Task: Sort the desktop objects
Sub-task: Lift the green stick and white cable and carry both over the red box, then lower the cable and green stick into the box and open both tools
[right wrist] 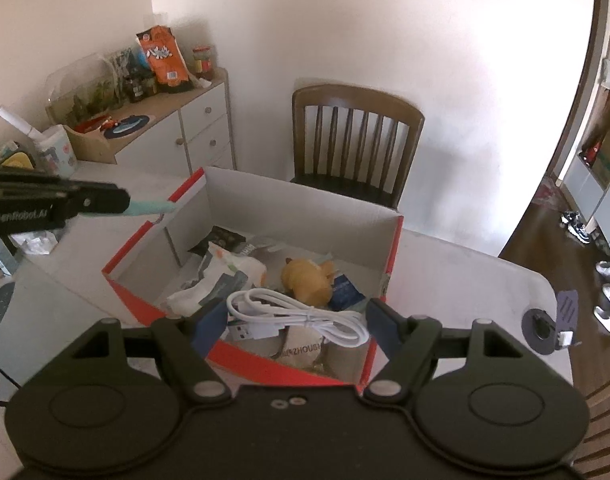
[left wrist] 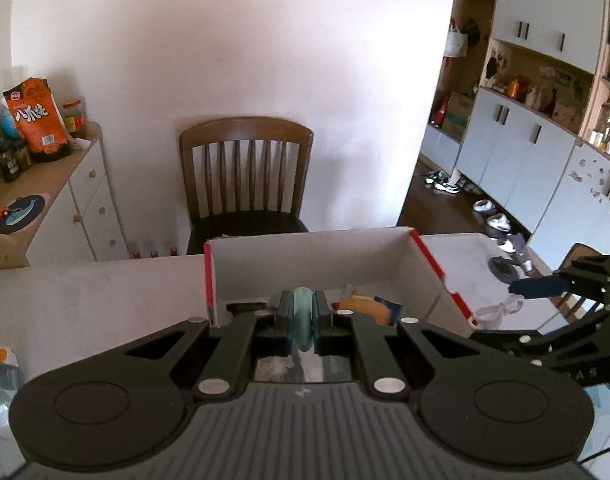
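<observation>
Left gripper [left wrist: 303, 322] has its jaws closed tight on a thin pale-teal item [left wrist: 303, 316], flat, held edge-on; I can't tell what it is. In the right wrist view it sticks out past the fingertips [right wrist: 151, 207], over the box's left wall. The box [left wrist: 305, 256], white inside with red edges, sits on the counter [left wrist: 85, 300] toward the far edge, in front of the chair [left wrist: 245, 172].

Right gripper [right wrist: 297, 322] has jaws wide open, with the white coiled cable [right wrist: 289, 316] lying between them. The pads don't seem to be pressing it, so I read it as not gripped. The cable looks to be resting over the box's near wall, on top of the contents, though it's hard to be sure it isn't hanging.

The box already holds a yellow plush toy [right wrist: 307, 280], packets and papers [right wrist: 225, 268].

Step in hand, as I judge it: drop the teal item into the box.

How to do it well:
- Carry the left tip fully past the left wall before opening. Now it's only about at the rim, so releasing here risks it landing on the wall edge and tipping out onto the counter.
- Lower toward the contents, then open. A flat item dropped from height may bounce or slide.
- Aim for the open left-rear area, clear of the toy.
- Keep the right gripper out of the left one's path; the two are close over the same box.
- Cable: if it isn't fully in, close on the bundle's middle tie, not a loose loop.
</observation>
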`<state>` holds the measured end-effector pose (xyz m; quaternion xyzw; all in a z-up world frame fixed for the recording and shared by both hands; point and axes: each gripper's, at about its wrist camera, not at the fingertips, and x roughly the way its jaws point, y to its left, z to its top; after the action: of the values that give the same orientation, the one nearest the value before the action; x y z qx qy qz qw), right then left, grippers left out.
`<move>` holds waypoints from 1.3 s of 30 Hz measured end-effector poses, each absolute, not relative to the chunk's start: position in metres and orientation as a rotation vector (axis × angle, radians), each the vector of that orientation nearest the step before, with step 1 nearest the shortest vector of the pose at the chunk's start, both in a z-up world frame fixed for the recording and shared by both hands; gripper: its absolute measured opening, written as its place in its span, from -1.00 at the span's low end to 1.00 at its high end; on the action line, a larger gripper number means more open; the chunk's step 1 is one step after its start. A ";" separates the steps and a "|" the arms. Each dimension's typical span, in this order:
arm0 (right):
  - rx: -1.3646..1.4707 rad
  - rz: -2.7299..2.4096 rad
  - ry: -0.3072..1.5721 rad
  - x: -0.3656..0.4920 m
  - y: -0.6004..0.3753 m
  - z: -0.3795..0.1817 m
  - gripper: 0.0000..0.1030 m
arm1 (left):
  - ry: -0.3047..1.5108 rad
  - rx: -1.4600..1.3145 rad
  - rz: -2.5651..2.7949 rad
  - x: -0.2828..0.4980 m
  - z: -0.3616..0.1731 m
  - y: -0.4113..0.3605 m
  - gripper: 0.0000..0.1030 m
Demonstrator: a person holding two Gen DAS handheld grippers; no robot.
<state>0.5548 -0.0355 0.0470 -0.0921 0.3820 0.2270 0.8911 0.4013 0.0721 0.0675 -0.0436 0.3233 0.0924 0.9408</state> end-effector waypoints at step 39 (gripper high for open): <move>-0.376 0.535 0.919 0.626 -0.001 -0.031 0.47 | 0.887 -0.002 0.208 0.524 -0.023 0.109 -0.85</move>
<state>0.6262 -0.0011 -0.0306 -0.1780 0.4355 0.2534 0.8452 0.5235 0.1088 -0.0228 -0.0008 0.4284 0.1003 0.8980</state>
